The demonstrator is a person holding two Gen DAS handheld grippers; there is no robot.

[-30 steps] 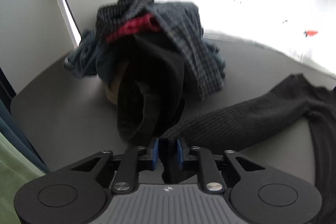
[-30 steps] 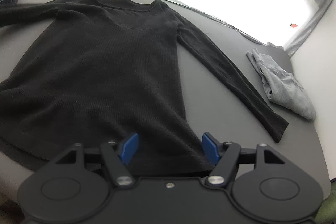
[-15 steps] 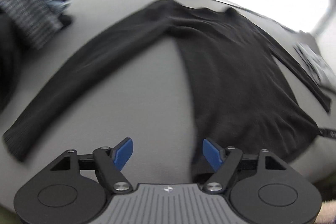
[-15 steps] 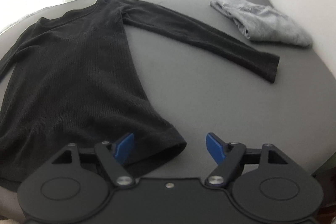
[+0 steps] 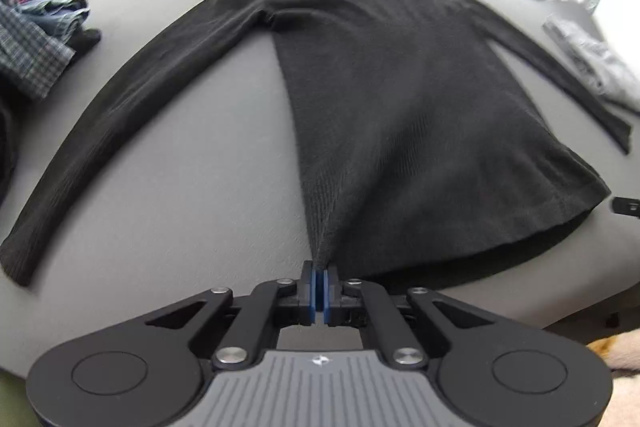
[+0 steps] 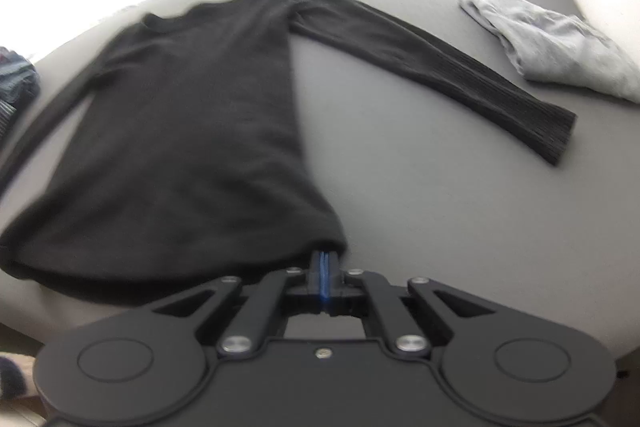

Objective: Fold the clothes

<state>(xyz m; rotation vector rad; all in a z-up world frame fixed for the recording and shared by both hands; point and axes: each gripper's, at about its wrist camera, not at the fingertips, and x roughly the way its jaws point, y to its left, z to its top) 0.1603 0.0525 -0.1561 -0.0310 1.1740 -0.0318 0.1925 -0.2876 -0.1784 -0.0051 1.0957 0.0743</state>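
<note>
A black long-sleeved ribbed sweater [image 5: 400,87] lies flat on the grey table [image 5: 192,167], neck at the far side, both sleeves spread out. My left gripper [image 5: 319,273] is shut on the sweater's near left hem corner. In the right wrist view the sweater [image 6: 192,131] fills the left half, and my right gripper [image 6: 324,261] is shut on its near right hem corner. The right sleeve [image 6: 460,75] stretches away to the right.
A pile of plaid and dark clothes [image 5: 32,31] sits at the table's far left. A folded grey garment [image 6: 552,47] lies at the far right, also in the left wrist view [image 5: 592,67]. The table's near edge runs just below both grippers.
Both grippers were open half a second ago and have now shut on the sweater's hem corners. One second ago the left gripper held the sleeve cuff near the clothes pile.
</note>
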